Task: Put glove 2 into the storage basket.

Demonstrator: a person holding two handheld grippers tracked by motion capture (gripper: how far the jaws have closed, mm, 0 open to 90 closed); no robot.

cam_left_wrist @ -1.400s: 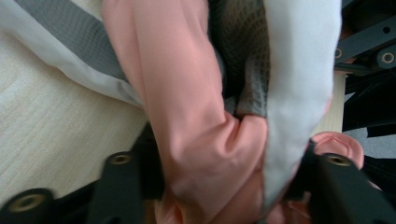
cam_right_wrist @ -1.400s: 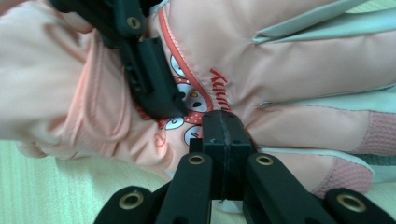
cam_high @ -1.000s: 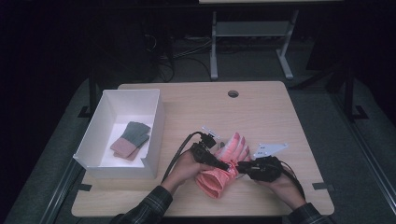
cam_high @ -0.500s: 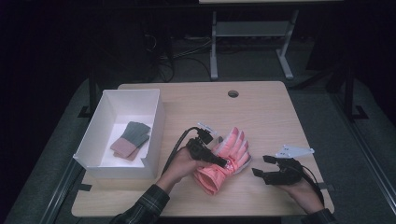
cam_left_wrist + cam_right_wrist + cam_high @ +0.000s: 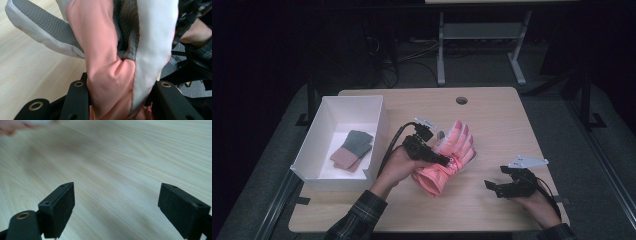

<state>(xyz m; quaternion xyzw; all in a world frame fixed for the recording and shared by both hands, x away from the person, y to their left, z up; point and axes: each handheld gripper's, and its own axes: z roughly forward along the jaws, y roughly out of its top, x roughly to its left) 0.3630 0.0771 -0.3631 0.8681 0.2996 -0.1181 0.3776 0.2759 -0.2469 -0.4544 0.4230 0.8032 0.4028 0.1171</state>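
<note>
The left claw (image 5: 447, 161) grips the pink glove (image 5: 451, 155) across its middle, lifted just above the desk (image 5: 492, 115); in the left gripper view its jaws pinch bunched pink and grey fabric (image 5: 117, 75). The glove's long axis runs from the cuff near the person to fingertips pointing away. The right claw (image 5: 493, 186), whose jaws have just been opening, stands wide with nothing between them, off to the glove's right over bare desk. The white box (image 5: 319, 135) with its folded cloths (image 5: 352, 149) lies beyond the left claw's far side, with open room between them.

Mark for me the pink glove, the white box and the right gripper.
pink glove (image 5: 455, 145), high view, on the fingers' striped back.
white box (image 5: 378, 132), high view, on its right wall.
right gripper (image 5: 116, 206), right gripper view, midway between its open jaws.
</note>
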